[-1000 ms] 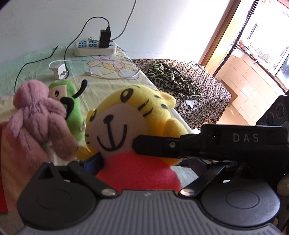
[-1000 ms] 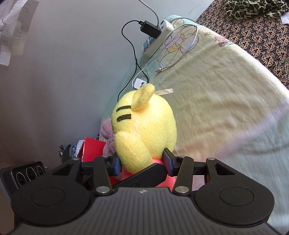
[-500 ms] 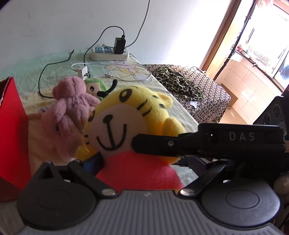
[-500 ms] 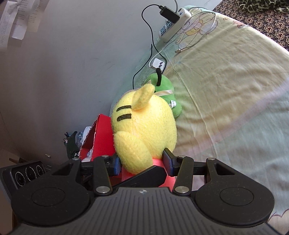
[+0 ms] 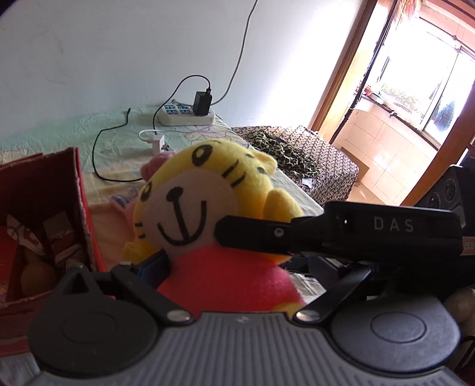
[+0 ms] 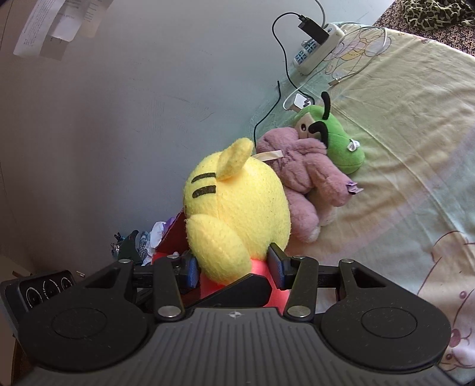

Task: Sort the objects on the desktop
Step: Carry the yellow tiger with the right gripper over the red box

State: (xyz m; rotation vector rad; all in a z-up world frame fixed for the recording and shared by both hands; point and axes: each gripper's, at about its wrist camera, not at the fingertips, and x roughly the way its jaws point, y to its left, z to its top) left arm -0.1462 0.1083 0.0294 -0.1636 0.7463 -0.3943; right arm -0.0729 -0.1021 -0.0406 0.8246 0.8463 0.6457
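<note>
The yellow tiger toy [image 5: 204, 202] with its red body is held up off the bed between both grippers. The right gripper [image 6: 234, 271] is closed part-way on the toy's red body just below the yellow head, its blue pads pressing in from either side; from this side the toy [image 6: 237, 213] shows its back, with two black stripes and one ear. The left gripper [image 5: 225, 261] stands wide around the same toy from the front, one blue pad against the toy's lower left side; its other finger is hidden behind the right gripper's black body, which crosses the left wrist view and bears the white letters "DAS" [image 5: 393, 224]. To the left in that view sits an open red box [image 5: 74, 190] with some things inside that are too dark to name. On the pale cartoon-printed bedsheet [image 6: 400, 148] lie a pink plush toy [image 6: 308, 175] and, touching it, a green plush toy [image 6: 341, 142] with small fabric tags whose writing is too small to read. Against the wall rests a white power strip [image 6: 317, 49] with a black charger [image 6: 313, 26] plugged in. Sheets of printed paper [image 6: 59, 23] hang on the wall, unreadable.
</note>
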